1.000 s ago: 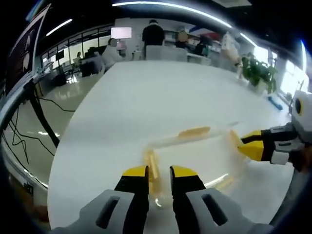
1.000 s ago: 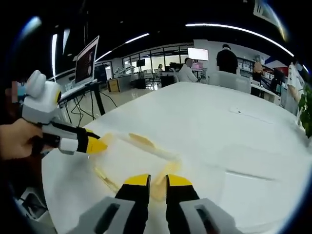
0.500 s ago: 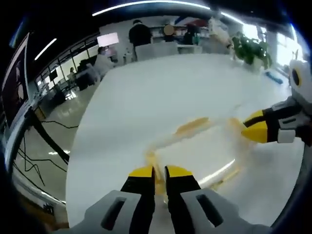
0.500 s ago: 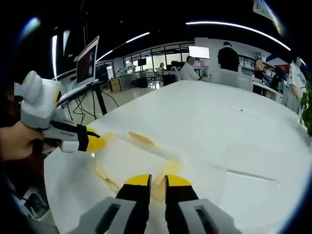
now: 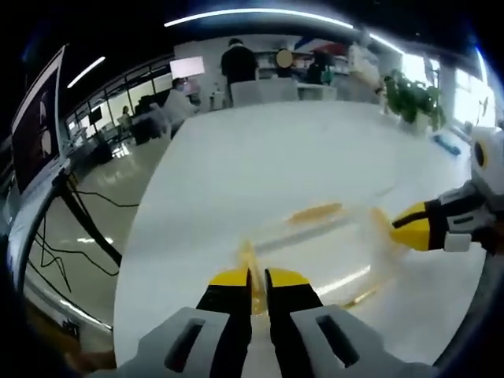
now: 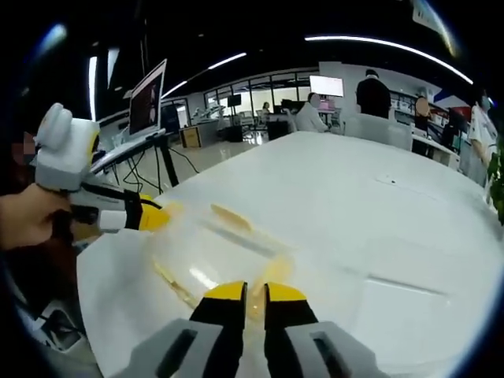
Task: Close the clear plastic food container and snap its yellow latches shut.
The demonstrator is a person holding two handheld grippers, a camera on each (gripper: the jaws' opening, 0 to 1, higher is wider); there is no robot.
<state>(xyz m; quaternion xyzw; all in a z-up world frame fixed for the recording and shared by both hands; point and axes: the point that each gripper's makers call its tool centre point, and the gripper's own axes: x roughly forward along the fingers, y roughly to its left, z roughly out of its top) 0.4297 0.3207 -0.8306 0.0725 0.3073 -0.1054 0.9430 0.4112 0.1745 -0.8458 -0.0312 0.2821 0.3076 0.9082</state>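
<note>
A wide white tabletop [image 5: 260, 157] [image 6: 378, 213] is spanning both views, with an office and standing people [image 5: 239, 59] behind it. The clear plastic food container [image 5: 331, 244] [image 6: 213, 252] is sitting on the tabletop near its edge, lying between the two tools. The left hand-held gripper [image 5: 257, 277] [image 6: 161, 214] is pointing at one short end of the container, jaws nearly together around the yellow latch [image 5: 246, 260] there, though whether they are pinching it cannot be told. The right hand-held gripper [image 6: 255, 292] [image 5: 398, 226] is meeting the opposite end, jaws a narrow slit apart at that end's yellow latch [image 6: 272, 276], grip likewise uncertain. A further yellow latch [image 5: 316, 212] is lying along the far long side
</note>
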